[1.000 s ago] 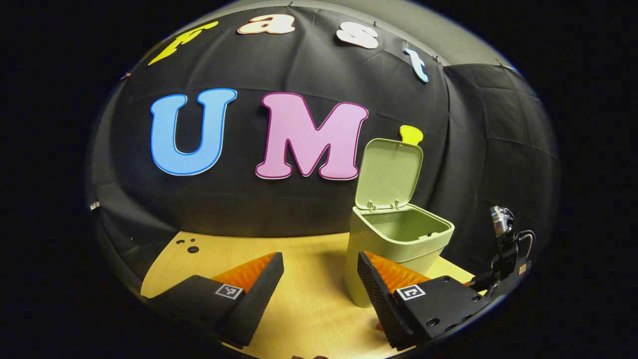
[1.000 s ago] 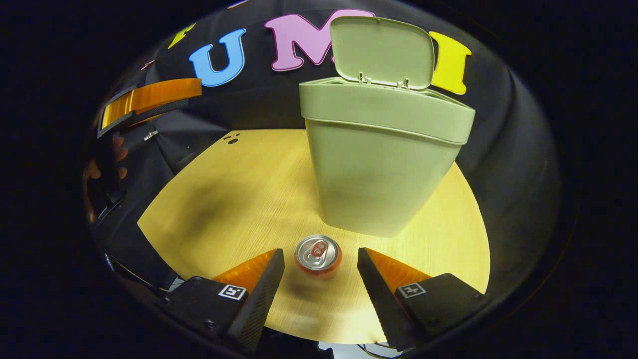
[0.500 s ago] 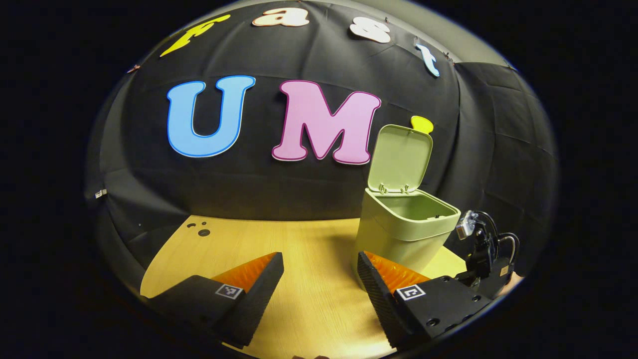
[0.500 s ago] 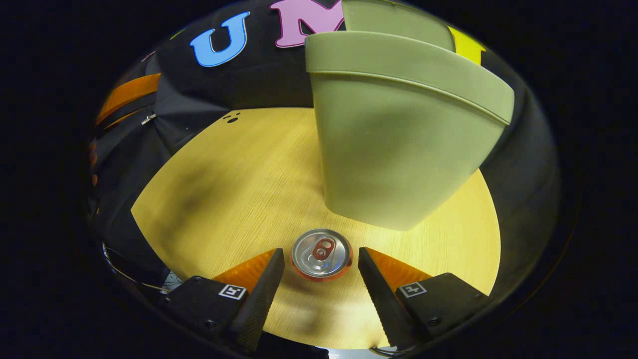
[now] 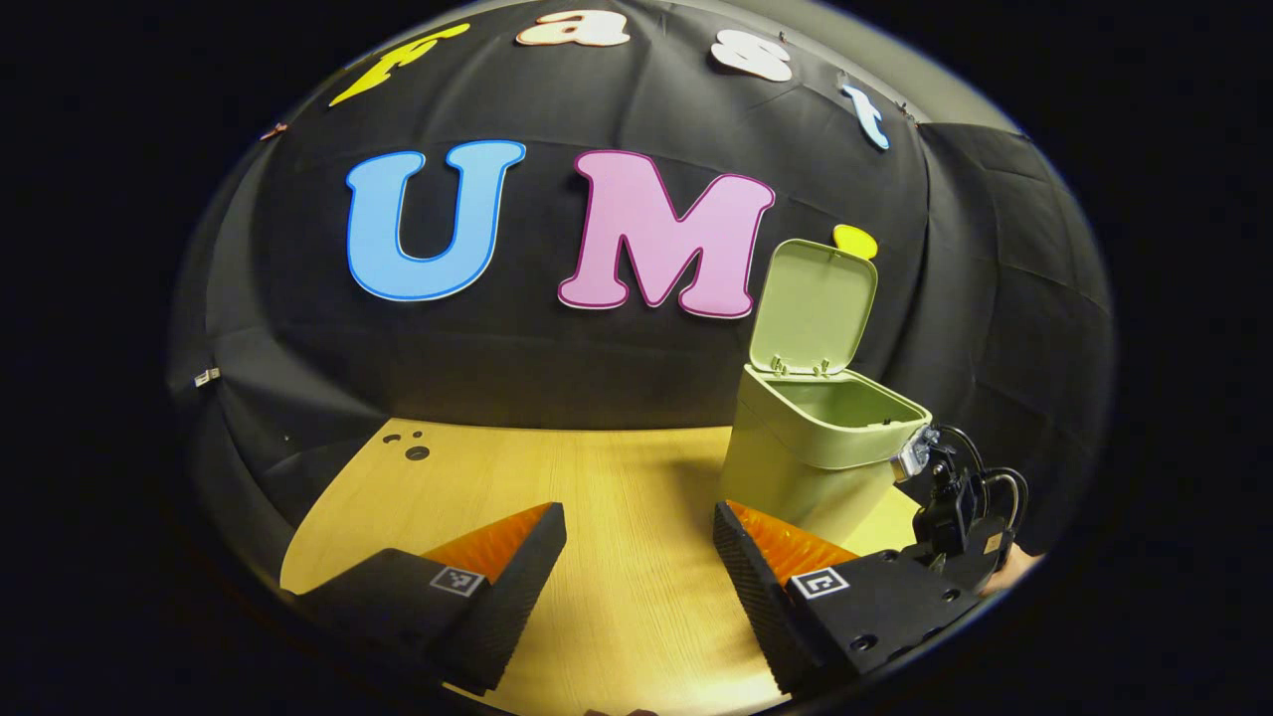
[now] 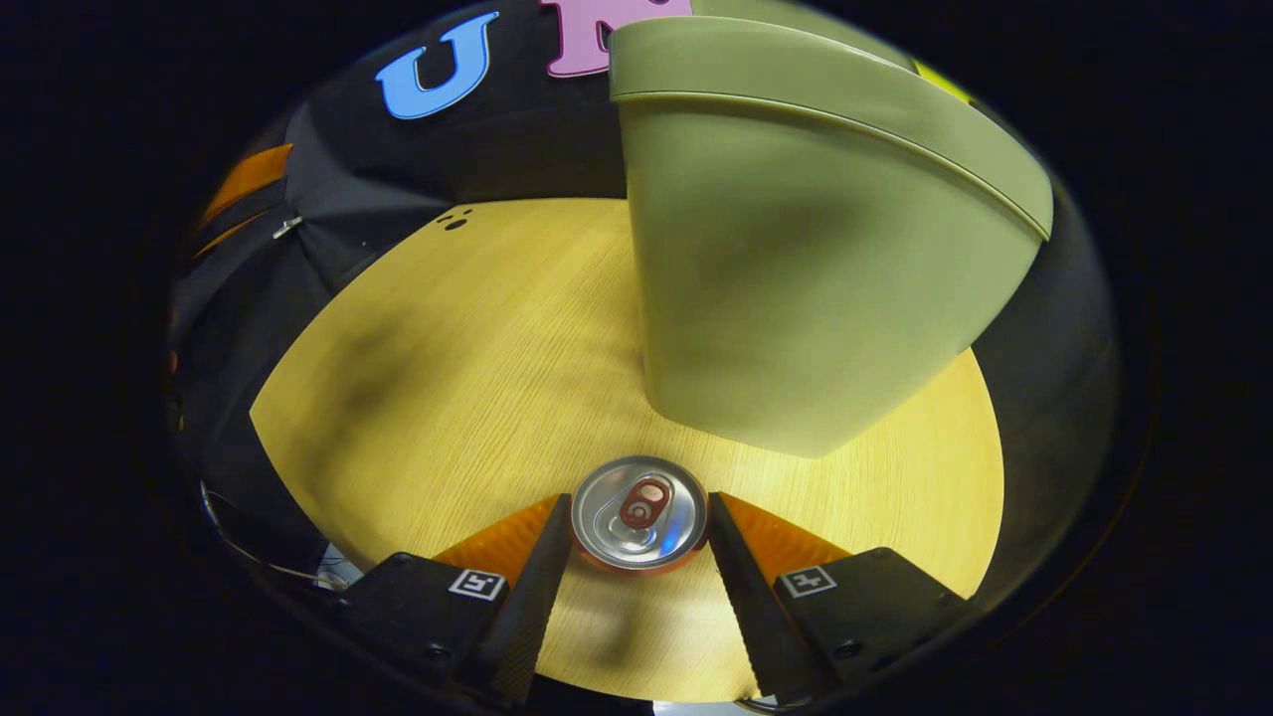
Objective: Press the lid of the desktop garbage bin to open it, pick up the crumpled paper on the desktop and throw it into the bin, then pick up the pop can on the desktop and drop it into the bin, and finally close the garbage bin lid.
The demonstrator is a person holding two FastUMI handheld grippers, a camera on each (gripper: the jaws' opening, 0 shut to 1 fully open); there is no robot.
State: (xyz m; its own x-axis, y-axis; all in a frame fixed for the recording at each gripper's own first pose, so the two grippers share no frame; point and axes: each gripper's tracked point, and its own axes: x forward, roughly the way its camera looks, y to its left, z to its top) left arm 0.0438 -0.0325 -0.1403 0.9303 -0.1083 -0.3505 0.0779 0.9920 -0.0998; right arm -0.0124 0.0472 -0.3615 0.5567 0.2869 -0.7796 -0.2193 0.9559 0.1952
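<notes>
The pop can (image 6: pixel 639 512) stands upright on the wooden table (image 6: pixel 467 378), just in front of the green garbage bin (image 6: pixel 796 259). My right gripper (image 6: pixel 638 519) comes down over the can, and both fingers touch its sides. In the left gripper view the bin (image 5: pixel 811 467) stands at the right with its lid (image 5: pixel 814 308) swung up and open. My left gripper (image 5: pixel 639 527) hovers open above the table (image 5: pixel 597 477), left of the bin, with nothing between its fingers. The right gripper's body (image 5: pixel 955 517) shows low beside the bin.
The black cloth wall rises right behind the table and the bin. Small dark holes (image 5: pixel 413 450) mark the table's far left corner. Part of the left gripper (image 6: pixel 244 184) shows at the upper left of the right gripper view.
My right gripper has dropped lower over the can and its fingers have closed in onto its sides. My left gripper has drawn back and left from the bin, staying open.
</notes>
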